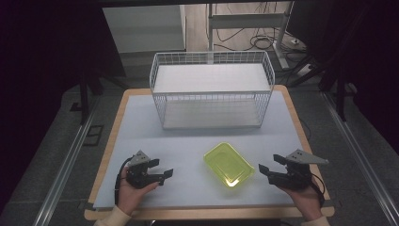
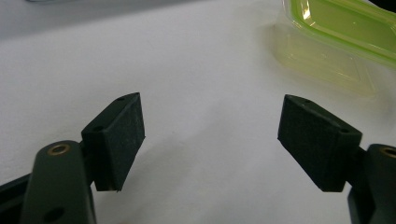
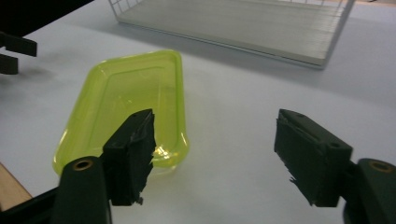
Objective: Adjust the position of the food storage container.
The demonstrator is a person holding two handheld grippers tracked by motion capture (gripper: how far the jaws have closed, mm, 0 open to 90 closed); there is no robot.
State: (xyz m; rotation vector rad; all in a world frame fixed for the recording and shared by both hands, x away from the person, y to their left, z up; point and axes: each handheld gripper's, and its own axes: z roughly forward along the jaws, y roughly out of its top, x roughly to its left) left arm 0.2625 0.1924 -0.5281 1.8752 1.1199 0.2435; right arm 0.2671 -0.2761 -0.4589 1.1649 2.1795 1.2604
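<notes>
Jaws of both the left gripper (image 1: 165,175) and right gripper (image 1: 261,170) stand spread and empty, flanking the translucent yellow-green rectangular plastic container (image 1: 228,164) on the near desk (image 1: 141,136), not yet grasped.

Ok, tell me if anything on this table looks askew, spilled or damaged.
Only one thing: the yellow-green container lies at an angle to the table edge, while the white wire basket sits square. Nothing looks spilled or broken. Both hand-held grippers are open and clear of the container.
</notes>
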